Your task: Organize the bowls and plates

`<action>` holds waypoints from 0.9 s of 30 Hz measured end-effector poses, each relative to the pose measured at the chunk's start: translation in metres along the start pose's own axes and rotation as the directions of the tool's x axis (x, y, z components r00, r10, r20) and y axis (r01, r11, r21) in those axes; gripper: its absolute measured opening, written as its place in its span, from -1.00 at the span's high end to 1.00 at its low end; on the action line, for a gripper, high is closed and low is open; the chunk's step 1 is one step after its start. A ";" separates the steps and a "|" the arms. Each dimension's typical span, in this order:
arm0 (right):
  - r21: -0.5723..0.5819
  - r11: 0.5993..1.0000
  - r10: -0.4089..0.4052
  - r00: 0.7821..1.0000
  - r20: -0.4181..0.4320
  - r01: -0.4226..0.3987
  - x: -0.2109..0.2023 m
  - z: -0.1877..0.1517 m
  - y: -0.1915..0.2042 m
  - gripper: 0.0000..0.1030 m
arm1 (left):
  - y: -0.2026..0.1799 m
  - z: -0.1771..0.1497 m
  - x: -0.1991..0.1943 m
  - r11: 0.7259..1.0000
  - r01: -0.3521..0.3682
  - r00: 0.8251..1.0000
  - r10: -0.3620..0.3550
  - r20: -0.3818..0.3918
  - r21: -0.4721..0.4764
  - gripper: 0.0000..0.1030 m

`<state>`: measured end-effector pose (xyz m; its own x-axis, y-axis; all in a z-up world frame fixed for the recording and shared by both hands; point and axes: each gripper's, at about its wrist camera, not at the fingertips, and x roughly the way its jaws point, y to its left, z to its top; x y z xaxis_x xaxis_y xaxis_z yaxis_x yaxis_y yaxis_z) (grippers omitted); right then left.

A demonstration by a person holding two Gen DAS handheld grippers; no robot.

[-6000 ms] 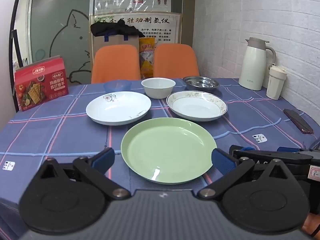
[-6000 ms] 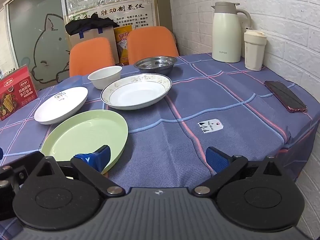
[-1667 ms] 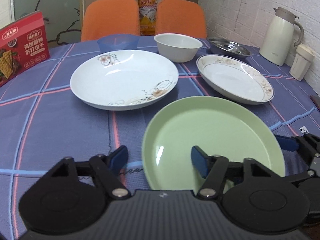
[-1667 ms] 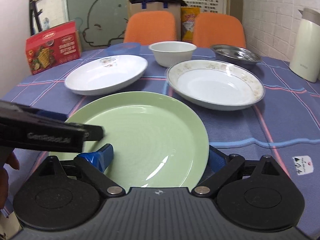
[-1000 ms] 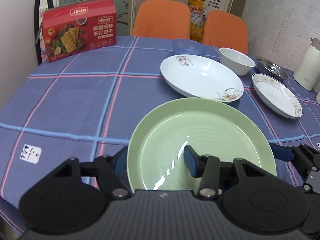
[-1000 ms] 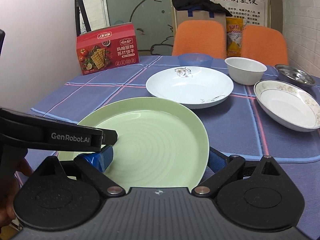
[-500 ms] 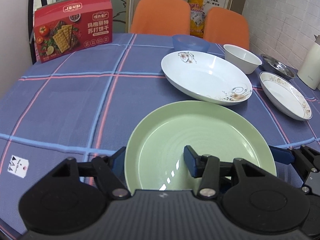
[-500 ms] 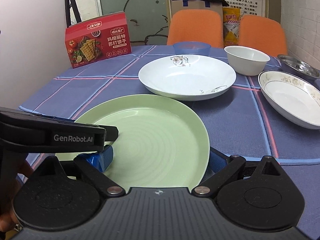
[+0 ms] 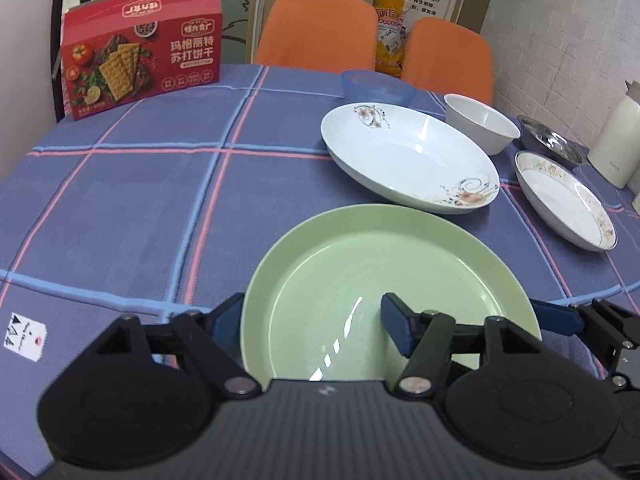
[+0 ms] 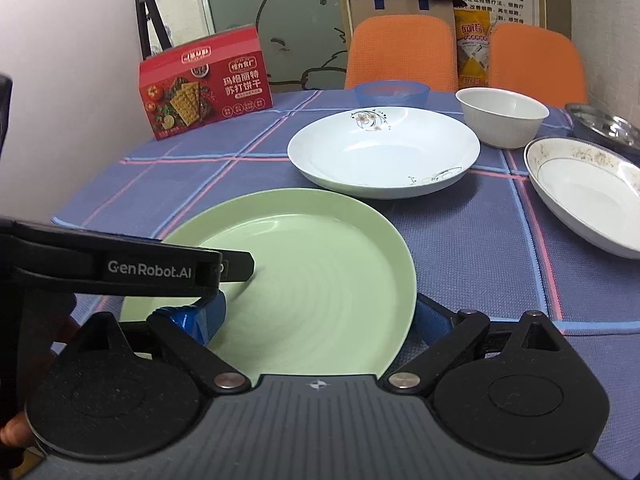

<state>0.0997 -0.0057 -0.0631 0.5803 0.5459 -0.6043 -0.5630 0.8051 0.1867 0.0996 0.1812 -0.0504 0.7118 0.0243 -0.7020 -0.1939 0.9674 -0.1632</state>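
Left wrist view: left gripper (image 9: 312,316) fingers pinch the green plate (image 9: 384,280) rim near the table's (image 9: 120,208) front edge; right gripper (image 10: 318,314) fingers likewise clamp it.

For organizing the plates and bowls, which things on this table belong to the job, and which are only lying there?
Belong to the job:
round green plate, gripped by left gripper and right gripper
white floral plate
gold-rimmed white plate
white bowl
blue plastic bowl
steel dish

Only lying there:
red cracker box
cream thermos jug
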 end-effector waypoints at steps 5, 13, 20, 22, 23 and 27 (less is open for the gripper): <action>0.023 0.995 -0.098 0.994 0.040 0.097 -0.016 0.008 -0.013 -0.66 | 0.003 0.005 -0.014 0.999 -0.014 0.999 0.015 0.050 -0.030 -0.40; 0.084 0.963 -0.260 0.965 0.022 0.258 -0.020 0.013 -0.044 -0.66 | -0.025 0.007 -0.021 0.999 0.014 0.998 -0.016 0.060 0.030 -0.40; 0.118 0.955 -0.280 0.959 0.045 0.273 -0.029 0.015 -0.051 -0.67 | -0.038 0.013 -0.023 0.999 0.011 0.998 -0.014 0.068 0.052 -0.41; 0.119 0.955 -0.278 0.959 0.049 0.271 -0.029 0.017 -0.051 -0.67 | -0.039 0.016 -0.023 0.998 0.000 0.997 -0.004 0.071 0.058 -0.41; 0.117 0.956 -0.278 0.959 0.051 0.270 -0.029 0.018 -0.051 -0.67 | -0.039 0.017 -0.022 0.998 -0.004 0.997 0.000 0.071 0.061 -0.41; 0.114 0.960 -0.262 0.963 0.058 0.254 -0.025 0.024 -0.053 -0.67 | -0.038 0.025 -0.016 0.998 -0.014 0.998 0.009 0.070 0.068 -0.42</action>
<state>0.1287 -0.0568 -0.0394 0.7404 0.3285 -0.5864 -0.3262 0.9384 0.1138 0.1128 0.1505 -0.0159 0.7551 0.0508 -0.6536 -0.1577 0.9818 -0.1059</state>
